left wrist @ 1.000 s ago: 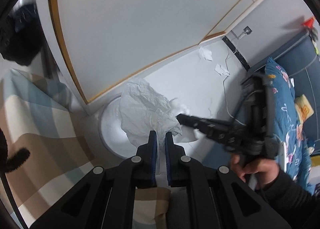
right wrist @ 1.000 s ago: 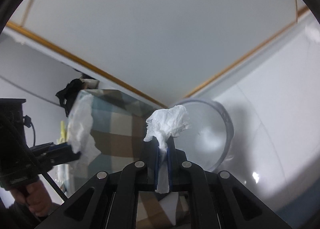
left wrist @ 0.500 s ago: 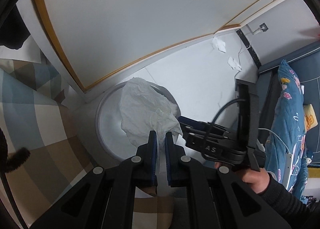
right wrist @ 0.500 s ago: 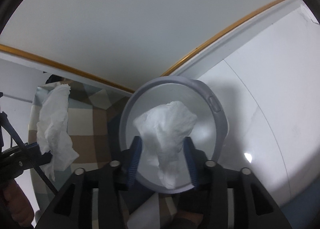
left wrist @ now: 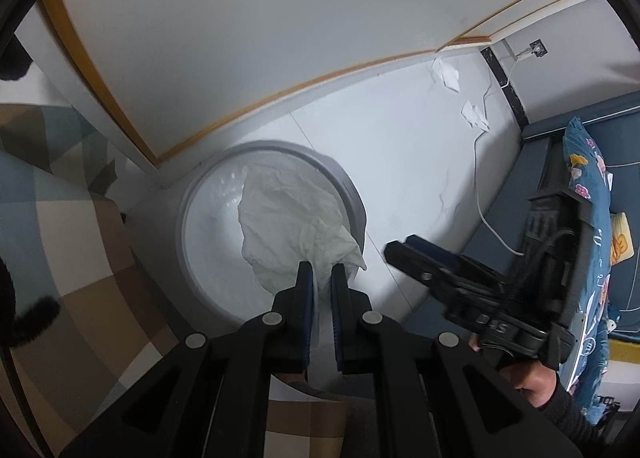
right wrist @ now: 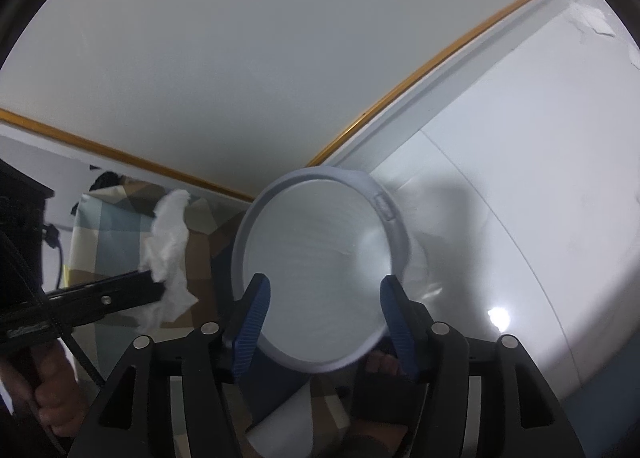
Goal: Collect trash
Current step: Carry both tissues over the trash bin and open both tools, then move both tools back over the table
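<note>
A round grey trash bin (left wrist: 345, 183) with a pale lining stands on the white floor by the wall. My left gripper (left wrist: 318, 271) is shut on a crumpled white tissue (left wrist: 288, 226) that hangs over the bin's mouth. My right gripper (right wrist: 324, 283) hovers right above the bin (right wrist: 400, 234); its jaws are opening and nothing is between them. In the left wrist view the right gripper (left wrist: 400, 248) sits to the right of the bin, held by a hand (left wrist: 532, 382). The right wrist view shows the left gripper (right wrist: 158, 287) with its tissue (right wrist: 170, 254) left of the bin.
Two more crumpled tissues (left wrist: 445, 74) (left wrist: 474, 115) lie on the floor near the far wall, beside a white cable (left wrist: 480, 162). A checked cloth (left wrist: 72, 242) is at the left. Blue flowered bedding (left wrist: 588, 194) lies at the right. A wood-trimmed white panel (left wrist: 240, 38) backs the bin.
My right gripper opened and its tissue dropped out of sight; both grippers sank closer to the bin. The left gripper kept its tissue.
</note>
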The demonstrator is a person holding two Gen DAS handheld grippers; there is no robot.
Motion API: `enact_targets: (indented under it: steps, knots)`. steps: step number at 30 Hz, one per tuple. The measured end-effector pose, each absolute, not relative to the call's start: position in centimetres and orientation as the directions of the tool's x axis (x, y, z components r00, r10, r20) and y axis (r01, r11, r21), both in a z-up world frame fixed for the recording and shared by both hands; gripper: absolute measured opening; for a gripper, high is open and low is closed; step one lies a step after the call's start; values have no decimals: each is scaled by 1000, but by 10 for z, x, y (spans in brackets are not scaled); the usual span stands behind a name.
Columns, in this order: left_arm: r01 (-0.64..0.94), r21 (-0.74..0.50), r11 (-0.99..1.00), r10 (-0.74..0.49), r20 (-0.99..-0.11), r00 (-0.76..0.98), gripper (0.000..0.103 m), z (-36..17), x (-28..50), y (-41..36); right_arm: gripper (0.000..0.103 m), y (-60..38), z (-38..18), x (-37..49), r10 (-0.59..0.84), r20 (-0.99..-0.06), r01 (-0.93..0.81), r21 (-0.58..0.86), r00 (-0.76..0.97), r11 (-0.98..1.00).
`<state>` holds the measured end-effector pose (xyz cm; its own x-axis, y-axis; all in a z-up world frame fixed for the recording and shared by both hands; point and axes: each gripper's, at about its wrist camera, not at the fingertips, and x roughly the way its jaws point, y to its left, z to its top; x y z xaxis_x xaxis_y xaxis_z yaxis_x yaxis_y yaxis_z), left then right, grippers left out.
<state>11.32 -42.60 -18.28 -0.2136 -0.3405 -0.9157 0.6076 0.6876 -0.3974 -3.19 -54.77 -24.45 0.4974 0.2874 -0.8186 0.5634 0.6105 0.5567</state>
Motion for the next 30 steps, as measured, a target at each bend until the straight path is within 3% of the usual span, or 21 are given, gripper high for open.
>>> enact_targets:
  steps: [6, 14, 21, 30]
  knots:
    - [615, -374, 694, -309, -927, -215, 9, -188, 110, -431, 61, -551, -233, -44, 249, -818, 579, 550, 518, 602]
    - [607, -368, 704, -309, -929, -205, 42, -191, 110, -432, 62, -556, -218, -52, 205, -811, 587, 547, 548, 596]
    - [600, -389, 699, -341, -919, -199, 43, -191, 109, -428, 62, -559, -214, -59, 192, -808, 599, 550, 556, 582]
    - [622, -298, 724, -379, -925, -2, 44, -146, 102, -402, 67, -557, -191, -62, 156, -814, 598, 527, 559, 604]
